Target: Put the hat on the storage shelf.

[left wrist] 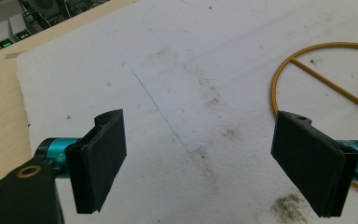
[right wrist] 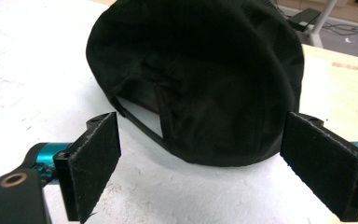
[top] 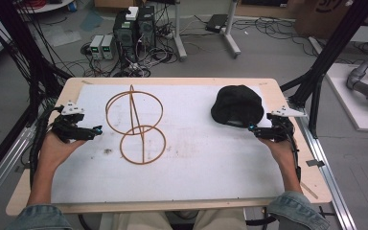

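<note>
A black cap [top: 237, 105] lies on the white mat [top: 191, 158] at the right; in the right gripper view the black cap [right wrist: 205, 74] shows its back opening and strap. A brass-coloured wire stand [top: 135, 125] made of two rings and crossing rods lies left of centre; part of one ring of the wire stand [left wrist: 317, 70] appears in the left gripper view. My left gripper [top: 95, 132] rests at the mat's left edge, open and holding nothing. Just right of the cap, my right gripper [top: 253, 129] stands open, and its jaws flank the cap's rear without touching it.
The mat covers a wooden table [top: 287, 96] whose bare rim shows all round. Black frame posts [top: 326, 57] rise at both back corners. On the floor behind the table stand computer boxes [top: 134, 28] amid cables.
</note>
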